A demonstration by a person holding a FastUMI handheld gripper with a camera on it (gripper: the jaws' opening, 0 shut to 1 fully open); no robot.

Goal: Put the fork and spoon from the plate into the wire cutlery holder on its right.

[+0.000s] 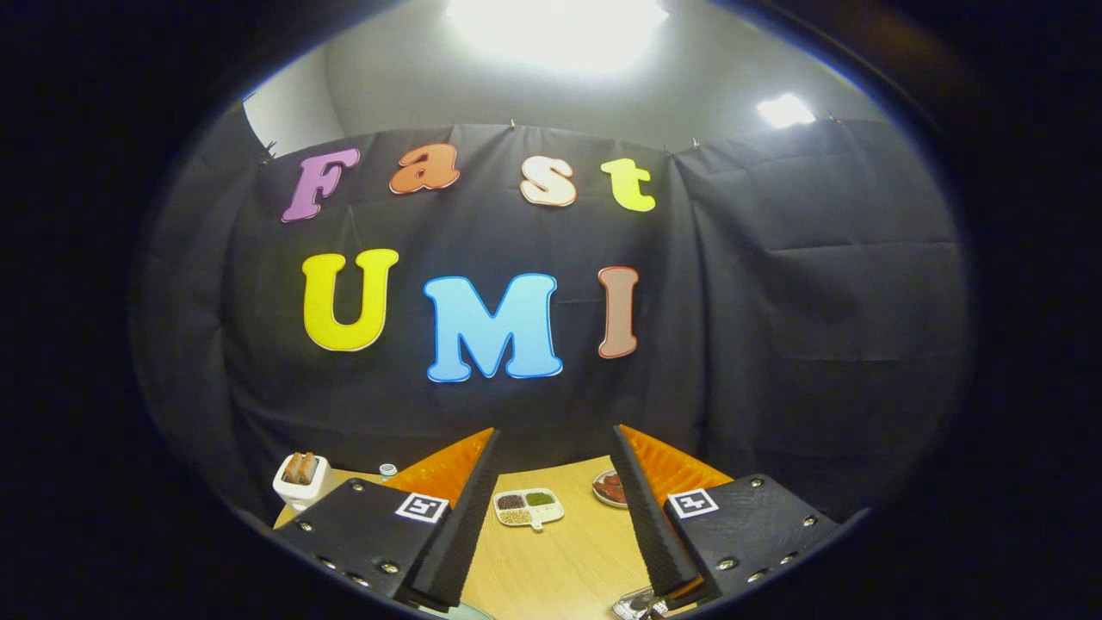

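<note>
My gripper (pixel 555 448) is held high above the wooden table (pixel 560 560), its two fingers spread wide apart and nothing between them. Low down by the base of the right finger, a bit of a wire object (pixel 635 604) shows, likely the cutlery holder. A pale curved edge (pixel 461 611) peeks out under the left finger's base; it may be the plate's rim. I cannot make out the fork or the spoon.
Between the fingers, farther along the table, lies a white divided dish (pixel 528 508) with three fillings. A small plate of red food (pixel 608 488) sits beside the right finger. A white toaster (pixel 301 480) with bread and a small bottle (pixel 388 471) stand left of the left finger.
</note>
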